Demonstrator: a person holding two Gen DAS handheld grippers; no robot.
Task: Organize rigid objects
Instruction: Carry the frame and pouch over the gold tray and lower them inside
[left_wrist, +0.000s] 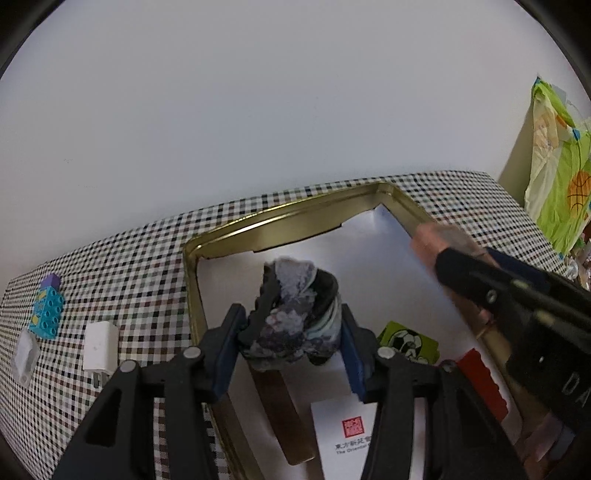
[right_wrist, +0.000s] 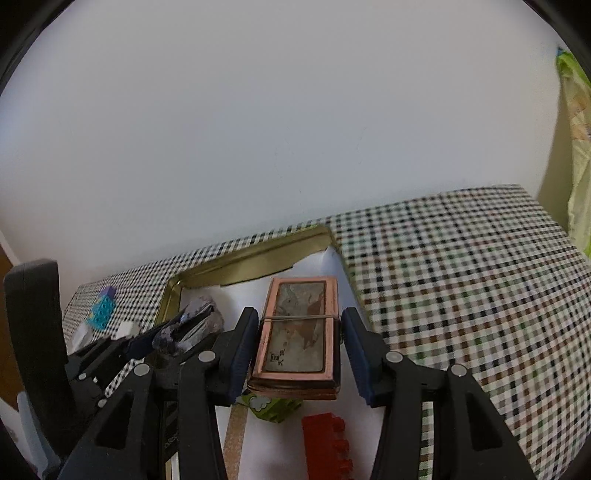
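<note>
A gold tin tray (left_wrist: 280, 216) with a white liner lies on the checkered table; it also shows in the right wrist view (right_wrist: 255, 254). My left gripper (left_wrist: 291, 341) is shut on a dark mottled rock (left_wrist: 295, 317) above the tray. My right gripper (right_wrist: 299, 341) is shut on a copper-framed box with a rubber band (right_wrist: 299, 332), held over the tray's right side. In the left wrist view the right gripper (left_wrist: 428, 247) comes in blurred from the right. In the tray lie a green block (left_wrist: 406, 341), a red brick (left_wrist: 480, 384), a brown strip (left_wrist: 284, 417) and a white card (left_wrist: 343, 435).
Left of the tray on the table are a teal and purple brick stack (left_wrist: 47, 308), a white charger (left_wrist: 99, 347) and a clear plastic piece (left_wrist: 25, 356). A green printed bag (left_wrist: 561, 166) hangs at the far right. A white wall is behind.
</note>
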